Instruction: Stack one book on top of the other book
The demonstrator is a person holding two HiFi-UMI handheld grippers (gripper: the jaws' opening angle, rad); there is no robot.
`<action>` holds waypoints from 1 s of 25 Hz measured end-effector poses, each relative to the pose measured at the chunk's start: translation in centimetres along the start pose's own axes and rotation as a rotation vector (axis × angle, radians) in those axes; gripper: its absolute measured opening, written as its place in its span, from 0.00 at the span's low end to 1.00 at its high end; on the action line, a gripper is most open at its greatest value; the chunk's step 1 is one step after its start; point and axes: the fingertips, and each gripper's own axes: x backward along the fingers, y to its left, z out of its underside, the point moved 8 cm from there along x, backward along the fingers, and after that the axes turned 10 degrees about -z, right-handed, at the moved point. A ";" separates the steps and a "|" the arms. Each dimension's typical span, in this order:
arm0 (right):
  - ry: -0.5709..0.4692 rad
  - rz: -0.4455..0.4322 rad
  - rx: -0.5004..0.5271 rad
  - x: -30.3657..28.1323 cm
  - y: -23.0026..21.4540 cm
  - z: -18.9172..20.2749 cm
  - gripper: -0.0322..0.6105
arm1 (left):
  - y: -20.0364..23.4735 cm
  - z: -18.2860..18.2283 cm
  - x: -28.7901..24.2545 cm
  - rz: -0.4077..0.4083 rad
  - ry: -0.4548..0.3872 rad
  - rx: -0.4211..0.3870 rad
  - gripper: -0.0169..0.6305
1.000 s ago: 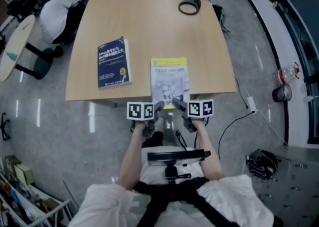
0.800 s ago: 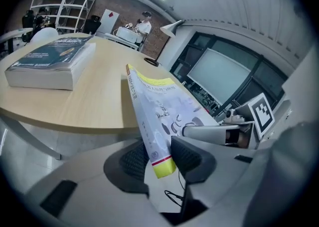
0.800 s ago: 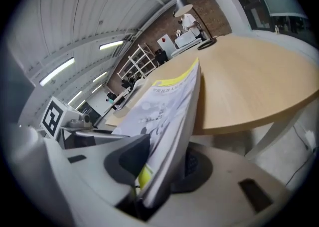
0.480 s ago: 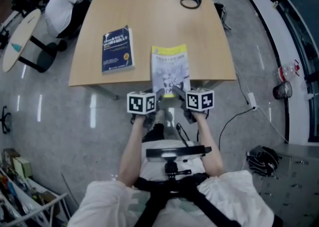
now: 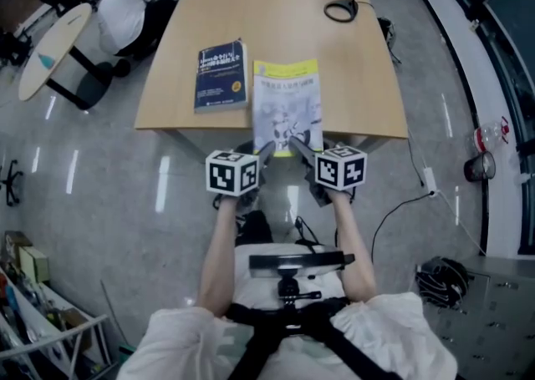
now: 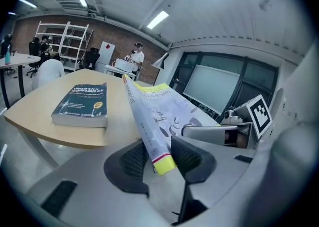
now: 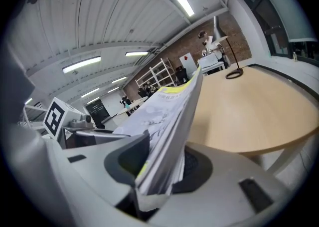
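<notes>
Our left gripper [image 6: 159,158], jaws just closed, and right gripper [image 7: 159,166] clamp the yellow book's [image 5: 287,103] near edge beside the blue book [image 5: 221,75].

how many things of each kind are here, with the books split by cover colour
dark blue book: 1
yellow and white book: 1
black lamp: 1
grippers: 2, left gripper and right gripper, both shut on the yellow and white book
total: 5
</notes>
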 end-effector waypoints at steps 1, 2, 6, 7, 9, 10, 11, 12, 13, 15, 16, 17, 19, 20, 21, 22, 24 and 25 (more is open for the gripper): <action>0.002 0.002 0.014 -0.8 0.2 -0.4 0.25 | 0.8 -0.4 0.1 -0.003 -0.009 0.000 0.26; 0.006 0.006 0.029 -1.7 0.4 -0.9 0.25 | 1.8 -0.8 0.2 -0.004 -0.018 0.001 0.26; 0.022 -0.006 0.059 -7.1 0.8 -3.8 0.25 | 6.9 -3.5 -0.1 -0.013 -0.037 0.009 0.26; 0.025 -0.012 0.055 -8.7 0.7 -4.4 0.25 | 8.3 -4.3 -0.3 -0.015 -0.036 0.007 0.26; 0.031 -0.009 0.047 -11.8 0.9 -5.3 0.25 | 11.4 -5.5 -0.6 -0.015 -0.027 0.003 0.26; 0.032 -0.007 0.045 -13.4 1.3 -5.8 0.25 | 13.1 -6.0 -0.5 -0.014 -0.023 0.002 0.26; 0.032 -0.006 0.046 -15.1 1.9 -6.3 0.25 | 14.7 -6.5 -0.4 -0.012 -0.020 0.001 0.26; 0.032 -0.004 0.050 -16.7 2.3 -6.9 0.25 | 16.4 -7.1 -0.3 -0.011 -0.019 0.000 0.26; 0.035 -0.001 0.055 -18.2 2.6 -7.5 0.25 | 17.9 -7.7 -0.3 -0.009 -0.017 -0.001 0.26; 0.047 0.013 0.054 -20.8 2.9 -8.1 0.25 | 20.5 -8.4 -0.6 -0.004 -0.001 -0.001 0.26; 0.053 0.022 0.049 -21.9 2.9 -8.1 0.25 | 21.5 -8.5 -0.9 -0.003 0.011 0.000 0.26; 0.057 0.032 0.043 -22.8 2.8 -8.0 0.25 | 22.4 -8.5 -1.1 -0.002 0.024 -0.001 0.26; 0.067 0.053 0.036 -24.0 2.4 -8.0 0.25 | 23.5 -8.7 -1.9 -0.004 0.046 -0.001 0.26; 0.075 0.062 0.033 -24.4 2.1 -7.9 0.26 | 23.8 -8.7 -2.3 -0.003 0.057 0.002 0.26; 0.085 0.070 0.030 -24.7 1.7 -7.8 0.26 | 24.1 -8.6 -2.7 -0.001 0.068 0.008 0.26; 0.096 0.077 0.025 -25.1 1.5 -7.7 0.26 | 24.4 -8.5 -3.0 0.001 0.079 0.017 0.26; 0.117 0.085 0.009 -25.9 1.2 -7.5 0.26 | 25.2 -8.4 -3.4 0.002 0.101 0.032 0.26; 0.125 0.086 0.000 -26.3 1.1 -7.5 0.26 | 25.5 -8.3 -3.6 0.001 0.110 0.039 0.26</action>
